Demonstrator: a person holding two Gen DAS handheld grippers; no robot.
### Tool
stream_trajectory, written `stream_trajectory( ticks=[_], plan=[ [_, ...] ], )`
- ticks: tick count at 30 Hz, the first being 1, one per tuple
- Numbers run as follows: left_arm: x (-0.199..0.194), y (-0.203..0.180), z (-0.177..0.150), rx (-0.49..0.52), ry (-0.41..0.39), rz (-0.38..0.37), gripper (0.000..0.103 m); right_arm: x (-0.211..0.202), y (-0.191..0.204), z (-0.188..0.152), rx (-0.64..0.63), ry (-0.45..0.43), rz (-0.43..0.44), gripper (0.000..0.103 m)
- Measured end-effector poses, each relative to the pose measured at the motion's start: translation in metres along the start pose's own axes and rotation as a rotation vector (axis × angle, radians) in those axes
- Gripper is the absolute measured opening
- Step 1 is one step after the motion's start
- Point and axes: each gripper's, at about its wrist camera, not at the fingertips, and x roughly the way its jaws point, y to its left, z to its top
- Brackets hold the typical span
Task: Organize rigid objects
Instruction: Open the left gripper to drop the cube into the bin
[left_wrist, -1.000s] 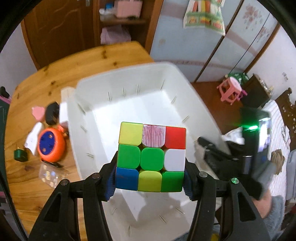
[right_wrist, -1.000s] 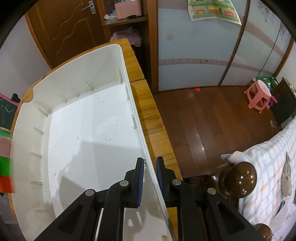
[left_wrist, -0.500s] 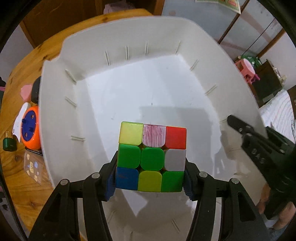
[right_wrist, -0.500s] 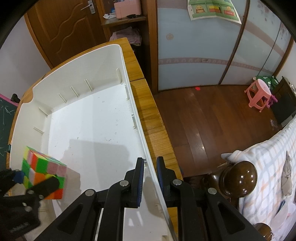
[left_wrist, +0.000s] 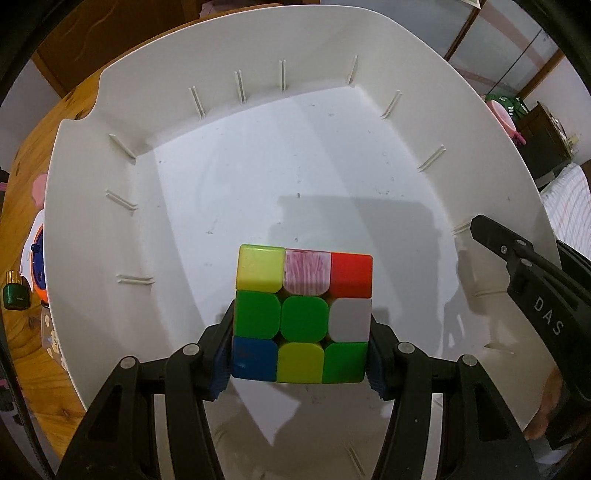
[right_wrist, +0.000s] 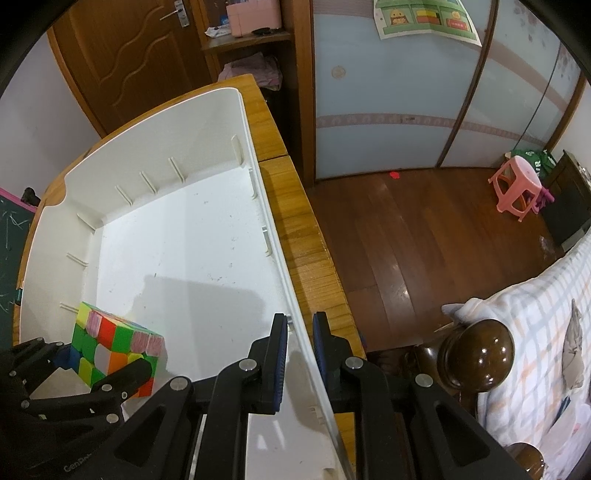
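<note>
Rigid, light, smooth-faced puzzle cube (left_wrist: 302, 314) clamped by two opposite flat sides in left gripper (left_wrist: 301, 354), low inside white bin (left_wrist: 258, 177). Right gripper (right_wrist: 299, 354) pinched narrow on bin's side wall. Best held flat-on, mid-face, avoiding rotating layers.

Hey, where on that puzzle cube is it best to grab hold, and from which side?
Grip the puzzle cube on two opposite flat side faces, coming from above, as the left hand-held gripper does: parallel faces suit flat pads, and the white bin walls block sideways approach.
</note>
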Motion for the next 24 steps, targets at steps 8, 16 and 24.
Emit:
stream_trajectory(
  ticks=[8,16,24],
  plan=[
    [0.003,-0.003,0.010,0.014,0.012,0.018,0.062,0.001,-0.001,0.000,0.002,0.000,0.003,0.016],
    [-0.016,-0.006,0.004,0.051,-0.081,0.049,0.085,0.001,0.000,0.000,0.000,0.001,0.004,0.016],
    [-0.029,-0.004,-0.006,0.083,-0.120,0.055,0.086,0.001,-0.001,0.000,0.001,0.001,0.005,0.016]
  ],
)
